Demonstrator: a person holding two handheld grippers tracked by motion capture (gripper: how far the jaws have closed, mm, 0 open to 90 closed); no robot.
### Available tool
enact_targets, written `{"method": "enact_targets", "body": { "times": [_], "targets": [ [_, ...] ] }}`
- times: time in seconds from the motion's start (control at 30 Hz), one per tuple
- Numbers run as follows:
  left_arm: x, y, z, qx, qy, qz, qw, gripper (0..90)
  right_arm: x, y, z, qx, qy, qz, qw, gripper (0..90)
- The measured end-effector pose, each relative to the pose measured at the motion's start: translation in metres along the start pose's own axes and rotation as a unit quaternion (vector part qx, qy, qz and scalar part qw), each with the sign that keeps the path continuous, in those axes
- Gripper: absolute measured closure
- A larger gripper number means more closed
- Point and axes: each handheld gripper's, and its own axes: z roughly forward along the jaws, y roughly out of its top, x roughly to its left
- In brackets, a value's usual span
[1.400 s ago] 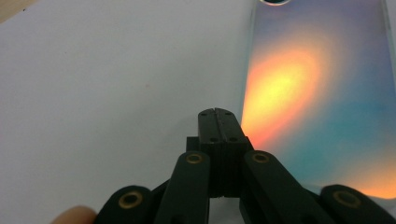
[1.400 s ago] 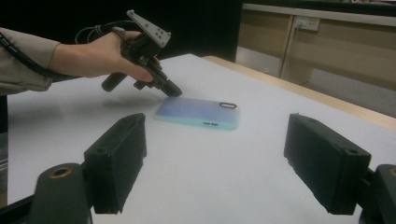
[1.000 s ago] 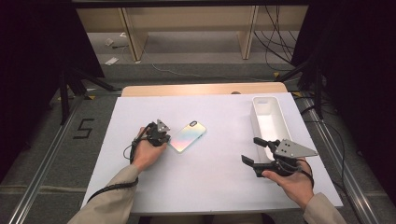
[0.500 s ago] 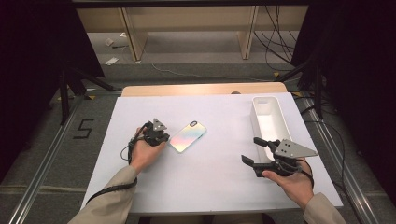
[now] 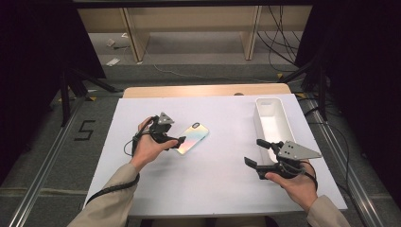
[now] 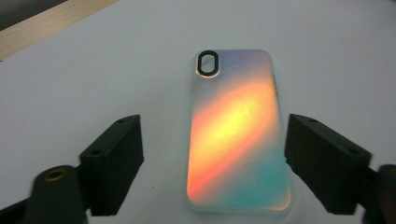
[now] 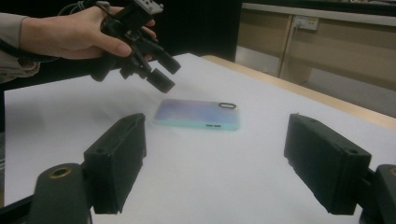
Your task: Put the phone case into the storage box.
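Iridescent and slick, the phone case lies flat, back up, near the middle of the white tabletop, well clear of every edge. Our left gripper hovers over its near end, fingers spread wide on either side. Closing too high, we judge they could skid off the thin rim and push the case away. Our right gripper waits apart, fingers open, beside the white bin along the right edge; bare room lies all around.

one phone case, one white tray, two grippers: left, right, one table
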Motion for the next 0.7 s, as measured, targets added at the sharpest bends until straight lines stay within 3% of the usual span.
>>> {"method": "enact_targets", "body": {
  "times": [0.03, 0.1, 0.2, 0.33, 0.43, 0.5, 0.7],
  "targets": [
    [-0.002, 0.002, 0.004, 0.014, 0.000, 0.009, 0.9999, 13.0, 0.000, 0.000, 0.000, 0.000, 0.000, 0.000, 1.0000, 21.7],
    [-0.007, 0.004, 0.012, 0.038, -0.010, 0.026, 0.9989, 3.2, 0.000, 0.000, 0.000, -0.001, 0.003, 0.000, 1.0000, 21.7],
    [-0.010, 0.006, 0.018, 0.050, -0.009, 0.032, 0.9982, 2.3, 0.000, 0.000, 0.000, 0.001, 0.001, 0.000, 1.0000, 21.7],
    [-0.013, 0.012, 0.031, 0.084, -0.011, 0.051, 0.9952, 0.0, 0.000, 0.000, 0.000, 0.000, 0.000, 0.000, 1.0000, 21.7],
    [-0.015, 0.014, 0.035, 0.092, -0.012, 0.056, 0.9941, 0.0, 0.000, 0.000, 0.000, -0.003, 0.000, 0.000, 1.0000, 21.7],
    [-0.016, 0.017, 0.040, 0.107, -0.011, 0.066, 0.9920, 0.0, -0.001, 0.000, -0.001, -0.003, 0.000, 0.000, 1.0000, 21.7],
    [-0.015, 0.018, 0.046, 0.121, -0.013, 0.065, 0.9904, 0.0, -0.001, 0.000, -0.002, -0.004, -0.001, 0.002, 1.0000, 21.7]
  ]
}}
